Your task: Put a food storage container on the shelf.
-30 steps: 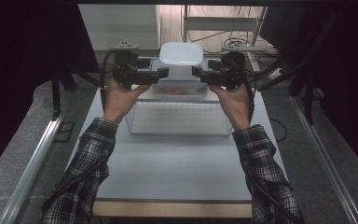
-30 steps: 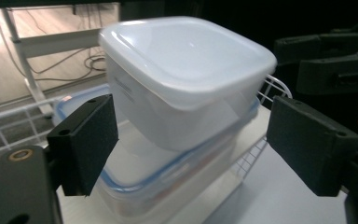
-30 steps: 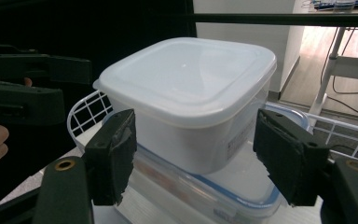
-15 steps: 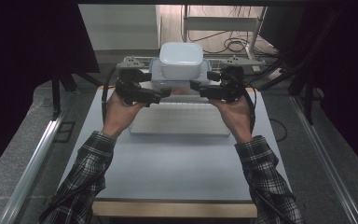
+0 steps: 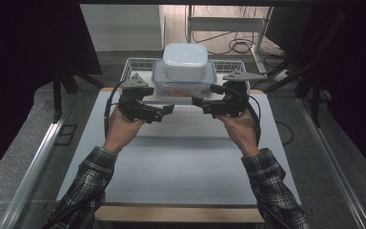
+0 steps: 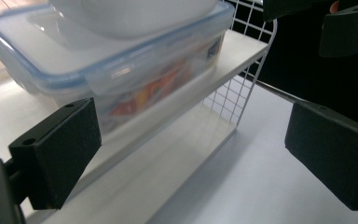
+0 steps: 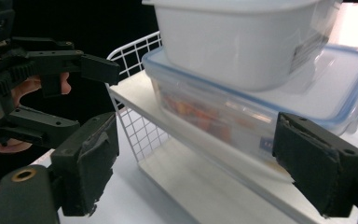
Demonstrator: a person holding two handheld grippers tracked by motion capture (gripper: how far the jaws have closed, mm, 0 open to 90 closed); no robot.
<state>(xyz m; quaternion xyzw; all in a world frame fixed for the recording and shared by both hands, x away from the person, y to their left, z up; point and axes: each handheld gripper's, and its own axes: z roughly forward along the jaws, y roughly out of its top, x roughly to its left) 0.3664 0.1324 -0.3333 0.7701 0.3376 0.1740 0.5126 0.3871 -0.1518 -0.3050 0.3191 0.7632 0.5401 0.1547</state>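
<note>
As the table (image 5: 181, 162) is left bare in front, the wire shelf (image 5: 138, 67) is seen at its far edge, bearing the clear box (image 5: 183, 83) beneath the white tub (image 5: 185, 59); the left gripper (image 5: 164, 110) and right gripper (image 5: 201, 102) are held beside it with jaws just opened wide and nothing gripped, so the stack is judged freshly set down.

No text, brand, number or sign can be read anywhere in these pictures. A small blue label (image 6: 213, 49) sits on the side wall of the clear blue-rimmed container (image 6: 121, 70), upper middle of the left gripper view, too blurred to make out. In the right gripper view, a printed sticker (image 7: 310, 44) on the white tub (image 7: 237, 37) at upper right shows only grey smears, and a blue label (image 7: 266, 142) low on the clear container is equally unreadable.
</note>
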